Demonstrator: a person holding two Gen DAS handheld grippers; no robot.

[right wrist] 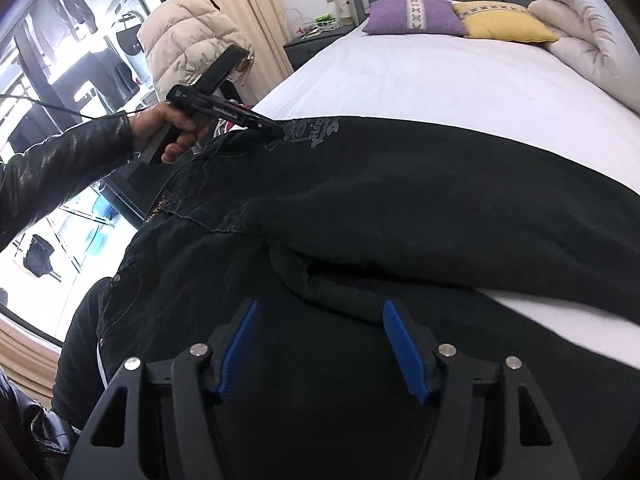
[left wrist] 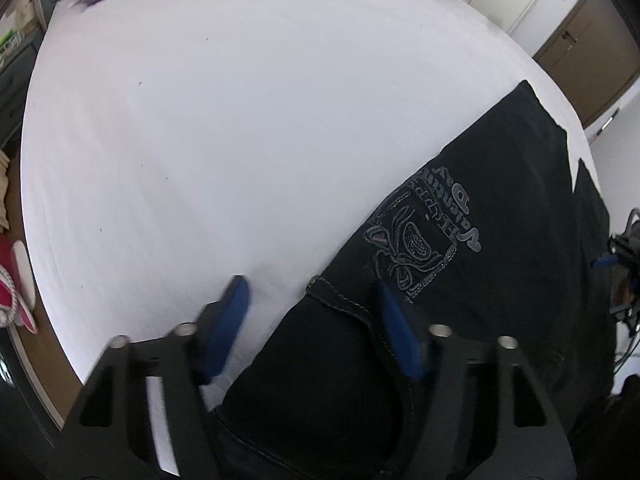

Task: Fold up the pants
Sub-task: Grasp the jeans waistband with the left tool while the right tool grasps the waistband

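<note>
Black jeans (right wrist: 400, 200) lie across the white bed (left wrist: 200, 140) beneath us; our left gripper (left wrist: 312, 300) straddles the waistband corner, our right gripper (right wrist: 318, 320) a leg, both unclenched. Next we pinch, then fold.

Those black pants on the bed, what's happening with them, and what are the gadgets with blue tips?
A person is setting out to fold the black pants, which lie spread across the white bed. Each hand holds a two-finger gripper. The left gripper is at the waist end, beside the printed design, its fingers straddling the edge of the cloth. The right gripper hangs over the fabric further along. Neither has pinched anything yet, and no fold is made.
</note>
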